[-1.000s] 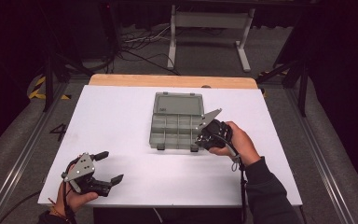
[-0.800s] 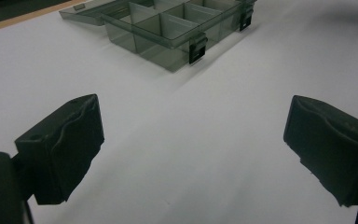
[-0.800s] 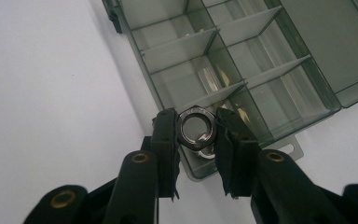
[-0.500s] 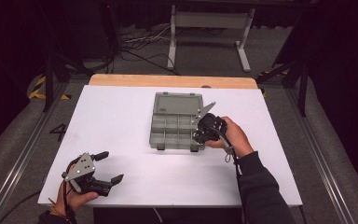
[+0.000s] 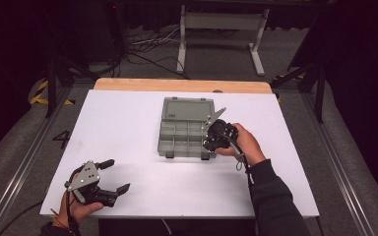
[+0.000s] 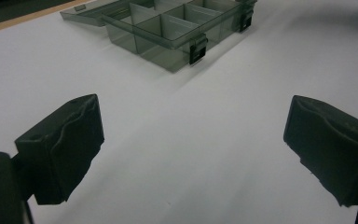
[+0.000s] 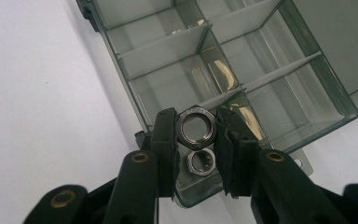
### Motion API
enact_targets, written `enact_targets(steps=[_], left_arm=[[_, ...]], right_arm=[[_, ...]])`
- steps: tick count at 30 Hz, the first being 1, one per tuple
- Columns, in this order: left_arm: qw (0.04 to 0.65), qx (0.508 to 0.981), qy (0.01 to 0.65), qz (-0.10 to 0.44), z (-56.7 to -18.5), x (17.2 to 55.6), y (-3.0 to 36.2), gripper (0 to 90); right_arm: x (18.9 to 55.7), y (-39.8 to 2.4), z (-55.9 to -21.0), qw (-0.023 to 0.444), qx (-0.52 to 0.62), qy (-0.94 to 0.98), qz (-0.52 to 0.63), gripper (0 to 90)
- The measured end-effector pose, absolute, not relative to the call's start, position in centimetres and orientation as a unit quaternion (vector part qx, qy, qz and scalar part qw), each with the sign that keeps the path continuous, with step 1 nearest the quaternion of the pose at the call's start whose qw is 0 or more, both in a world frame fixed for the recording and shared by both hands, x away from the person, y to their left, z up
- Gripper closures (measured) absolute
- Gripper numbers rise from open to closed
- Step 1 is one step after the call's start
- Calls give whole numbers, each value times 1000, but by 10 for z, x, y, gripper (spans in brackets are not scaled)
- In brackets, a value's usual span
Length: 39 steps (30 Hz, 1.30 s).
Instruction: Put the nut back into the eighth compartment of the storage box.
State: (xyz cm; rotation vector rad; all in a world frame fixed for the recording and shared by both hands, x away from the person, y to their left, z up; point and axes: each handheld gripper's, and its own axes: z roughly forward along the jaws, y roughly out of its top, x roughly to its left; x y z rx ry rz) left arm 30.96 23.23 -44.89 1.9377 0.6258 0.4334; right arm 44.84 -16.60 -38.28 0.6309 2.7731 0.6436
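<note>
A smoky grey compartment box (image 5: 177, 132) lies open in the middle of the white table, lid flat behind it. My right gripper (image 5: 208, 144) hangs over its near right corner, pointing down. In the right gripper view the right gripper (image 7: 196, 133) is shut on a steel hex nut (image 7: 196, 126) above a corner compartment of the box (image 7: 163, 49). A second, smaller nut (image 7: 200, 162) shows just below it between the jaws; I cannot tell whether it is held or lies in the box. My left gripper (image 5: 118, 175) rests open near the table's front left corner, its pads (image 6: 70, 135) wide apart over bare table.
The white table sheet (image 5: 128, 123) ends at a wooden strip (image 5: 182, 85) along the far edge. Behind the table stand a metal frame (image 5: 221, 29) and loose cables on the floor. In the left gripper view the box (image 6: 168, 32) with its black latches lies far ahead.
My right gripper has moved left and slightly down, from beside the box to over its near right corner. The left gripper has stayed put.
</note>
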Motion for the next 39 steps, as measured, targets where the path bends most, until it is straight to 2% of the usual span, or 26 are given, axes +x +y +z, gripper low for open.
enact_targets(steps=[28, 39], left_arm=[[504, 804, 258, 180, -449, 309, 233, 55], [504, 804, 258, 180, -448, 309, 233, 54]], right_arm=[[452, -167, -389, 110, 225, 944, 217, 703], [450, -168, -386, 117, 224, 941, 225, 673]])
